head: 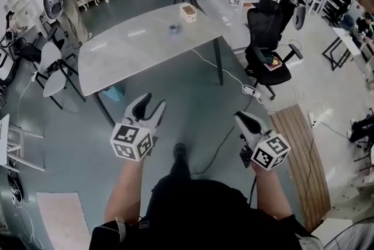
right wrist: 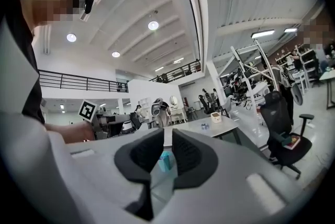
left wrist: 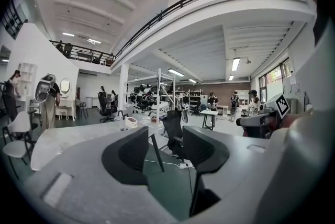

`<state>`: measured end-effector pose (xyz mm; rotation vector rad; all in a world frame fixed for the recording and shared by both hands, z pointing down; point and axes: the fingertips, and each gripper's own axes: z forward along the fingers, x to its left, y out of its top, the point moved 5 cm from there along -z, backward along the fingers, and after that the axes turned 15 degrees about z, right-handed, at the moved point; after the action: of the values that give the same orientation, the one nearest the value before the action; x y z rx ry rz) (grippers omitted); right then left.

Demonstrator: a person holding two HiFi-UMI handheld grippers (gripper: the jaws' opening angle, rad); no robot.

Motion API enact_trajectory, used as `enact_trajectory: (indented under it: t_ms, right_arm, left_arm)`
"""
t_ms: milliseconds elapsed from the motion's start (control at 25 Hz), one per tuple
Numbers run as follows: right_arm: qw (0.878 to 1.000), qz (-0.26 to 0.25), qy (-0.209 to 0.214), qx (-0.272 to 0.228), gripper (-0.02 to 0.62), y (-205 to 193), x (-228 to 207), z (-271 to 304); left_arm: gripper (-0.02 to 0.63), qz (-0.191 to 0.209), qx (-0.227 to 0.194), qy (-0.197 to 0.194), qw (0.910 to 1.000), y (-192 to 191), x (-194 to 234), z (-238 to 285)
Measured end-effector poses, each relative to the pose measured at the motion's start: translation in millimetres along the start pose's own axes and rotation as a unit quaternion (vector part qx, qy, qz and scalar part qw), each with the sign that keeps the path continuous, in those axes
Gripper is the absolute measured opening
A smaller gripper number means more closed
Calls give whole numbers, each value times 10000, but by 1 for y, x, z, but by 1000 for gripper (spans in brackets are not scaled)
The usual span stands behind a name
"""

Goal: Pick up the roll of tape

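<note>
- Nearest me, well short of the grey table (head: pixel 134 50), the left gripper (head: pixel 153 101) is held out in front of the person's body and points toward the table. Its jaws stand wide apart and released. Between them I see only floor and far-off furniture.
- Level with it and just as far from the table, the right gripper (head: pixel 244 119) also points toward the table. Its jaws are drawn almost together, with only a narrow slit left, and they grip nothing. Through the slit I see a teal container (right wrist: pixel 165 161) that sits on the floor under the table's near edge.
- Between the grippers and the table lies bare grey-green floor. A pale cable (head: pixel 225 73) runs across it from under the table to a power strip (head: pixel 252 90) past the table's right end as the head view shows it.
- A wooden board (head: pixel 299 155) lies flat on the floor, well apart from the table on that same side.
- On the table, toward its far edge, sits the roll of tape (head: pixel 174 28). It is small and bluish, lies alone on the bare top, and is well out of reach of both grippers.
- Just beyond the tape, at the table's far edge, stands a small white box (head: pixel 188 12), near the tape but not touching it.
- A black office chair (head: pixel 266 38) stands off the table's right end, and a white chair (head: pixel 51 70) stands off its left end.
- Beyond the table's far left corner stands a person (head: pixel 69 9).
</note>
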<state>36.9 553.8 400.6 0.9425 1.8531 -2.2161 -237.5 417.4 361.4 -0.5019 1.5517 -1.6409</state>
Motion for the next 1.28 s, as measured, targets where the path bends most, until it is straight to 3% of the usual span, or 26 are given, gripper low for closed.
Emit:
enact_trajectory:
  t_ms: [800,1280]
  right_arm:
    - [9982,74,-388,460,49,61,-86,259]
    - [9983,-20,-338,480,49,80,-81,371]
  left_arm:
    - [204,-219,44,-392,9990,-44,211,201]
    - [204,-299,77,-482,9984,-71,300,228]
